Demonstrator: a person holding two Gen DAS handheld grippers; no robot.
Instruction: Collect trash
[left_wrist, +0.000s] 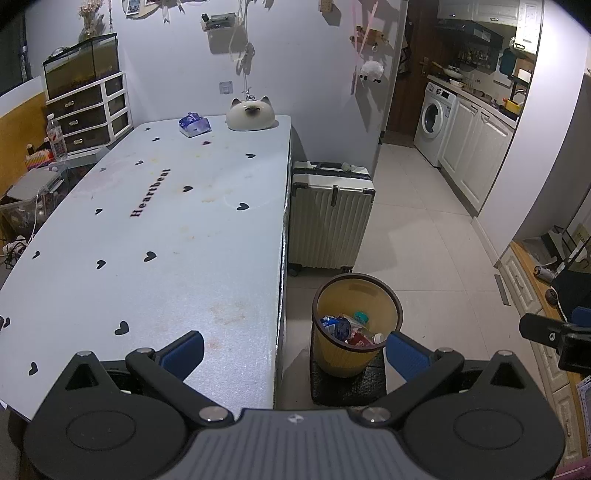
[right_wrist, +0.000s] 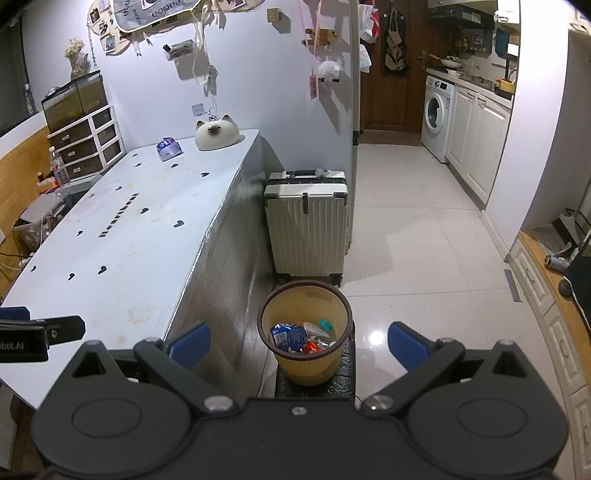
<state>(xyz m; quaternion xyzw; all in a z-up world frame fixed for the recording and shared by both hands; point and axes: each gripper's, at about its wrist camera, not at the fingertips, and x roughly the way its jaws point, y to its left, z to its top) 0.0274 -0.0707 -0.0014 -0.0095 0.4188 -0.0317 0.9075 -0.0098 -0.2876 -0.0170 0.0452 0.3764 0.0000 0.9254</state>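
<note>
A yellow trash bin (left_wrist: 334, 360) with a dark rim stands on a black block on the floor beside the table's right edge; it also shows in the right wrist view (right_wrist: 310, 369). It holds several pieces of trash (left_wrist: 349, 328), among them blue wrappers, a red packet and a bottle (right_wrist: 301, 336). My left gripper (left_wrist: 295, 349) is open and empty, above the table edge and the bin. My right gripper (right_wrist: 299, 341) is open and empty, above the bin. The right gripper's tip shows at the right of the left wrist view (left_wrist: 550, 336).
A long white table (left_wrist: 155, 236) with black hearts carries a cat-shaped white ornament (left_wrist: 250, 114) and a purple tissue pack (left_wrist: 194, 124) at its far end. A cream suitcase (left_wrist: 328, 218) stands behind the bin. White tiled floor (left_wrist: 424, 229) runs to the kitchen cabinets and washing machine (left_wrist: 434, 110).
</note>
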